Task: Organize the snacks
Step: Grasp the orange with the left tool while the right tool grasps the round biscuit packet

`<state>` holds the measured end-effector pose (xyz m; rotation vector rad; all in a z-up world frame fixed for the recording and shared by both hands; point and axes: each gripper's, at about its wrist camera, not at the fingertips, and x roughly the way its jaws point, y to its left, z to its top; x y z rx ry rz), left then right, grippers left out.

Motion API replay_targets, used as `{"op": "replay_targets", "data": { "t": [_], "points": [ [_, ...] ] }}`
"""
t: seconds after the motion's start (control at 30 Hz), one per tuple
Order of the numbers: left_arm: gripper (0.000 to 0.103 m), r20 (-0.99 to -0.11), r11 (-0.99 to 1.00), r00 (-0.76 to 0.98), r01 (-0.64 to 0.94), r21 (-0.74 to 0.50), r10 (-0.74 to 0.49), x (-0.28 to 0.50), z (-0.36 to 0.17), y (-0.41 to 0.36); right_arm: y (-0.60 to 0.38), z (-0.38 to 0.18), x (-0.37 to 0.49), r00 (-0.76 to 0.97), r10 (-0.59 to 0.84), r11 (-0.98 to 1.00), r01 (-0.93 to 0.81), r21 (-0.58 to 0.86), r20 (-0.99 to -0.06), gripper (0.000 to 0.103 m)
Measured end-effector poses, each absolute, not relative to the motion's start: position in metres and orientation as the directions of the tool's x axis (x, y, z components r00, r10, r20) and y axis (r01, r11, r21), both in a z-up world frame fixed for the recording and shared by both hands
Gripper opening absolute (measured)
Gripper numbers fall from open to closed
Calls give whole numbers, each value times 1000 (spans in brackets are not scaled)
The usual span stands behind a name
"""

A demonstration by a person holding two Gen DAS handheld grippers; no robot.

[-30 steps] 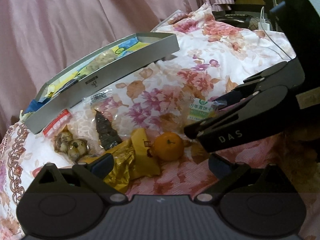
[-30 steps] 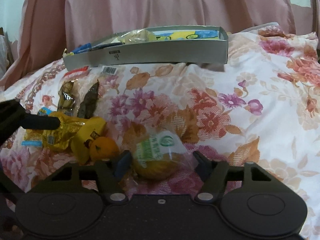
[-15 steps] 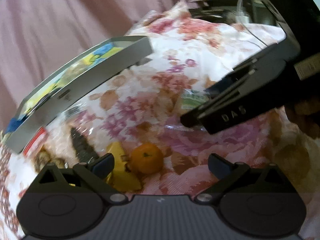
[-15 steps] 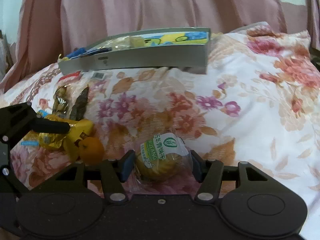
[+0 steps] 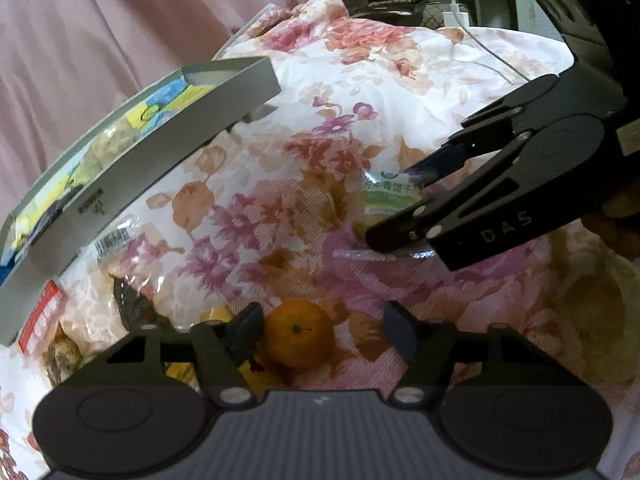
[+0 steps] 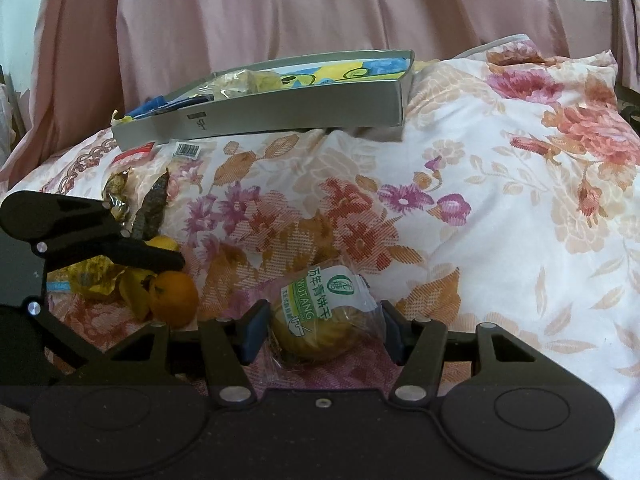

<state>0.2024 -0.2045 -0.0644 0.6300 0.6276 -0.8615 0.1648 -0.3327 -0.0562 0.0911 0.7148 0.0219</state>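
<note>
since a second ago the left gripper (image 5: pixel 320 328) has shifted over the orange (image 5: pixel 299 338); its jaws are closing with the fruit between them, the near pad beside it, no squeeze evident. right gripper (image 6: pixel 324 330) has tightened onto the wrapped biscuit pack (image 6: pixel 326 314), pads against the plastic wrap. grey tray (image 6: pixel 280 110) sits beyond on the floral bedspread (image 6: pixel 500 220), partly filled. assessment: both items look near ready to carry to the tray.

Stuff you can't really make out here

Grey tray (image 5: pixel 168 148) runs off the left edge, snack packets (image 5: pixel 52 344) are half behind the left gripper (image 5: pixel 324 334), and the barcode label (image 6: pixel 187 149) print is too tiny to read.
</note>
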Motion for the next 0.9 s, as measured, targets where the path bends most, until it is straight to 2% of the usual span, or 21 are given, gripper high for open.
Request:
{"op": "replay_targets", "data": {
  "t": [0.23, 0.37, 0.7, 0.9],
  "points": [
    [54, -736, 564, 498, 803, 192, -459, 208, -65, -198, -331, -57, 164, 756, 59, 995, 4, 95, -652, 59],
    [41, -743, 609, 511, 773, 176, -433, 208, -64, -197, -325, -56, 163, 754, 75, 996, -21, 89, -653, 59],
    [40, -765, 776, 532, 626, 68, -362, 209, -58, -189, -320, -52, 160, 741, 81, 997, -54, 62, -666, 59],
    [39, -745, 813, 566, 579, 54, -353, 205, -43, -179, -310, -47, 153, 768, 76, 997, -80, 21, -636, 59]
  ]
}}
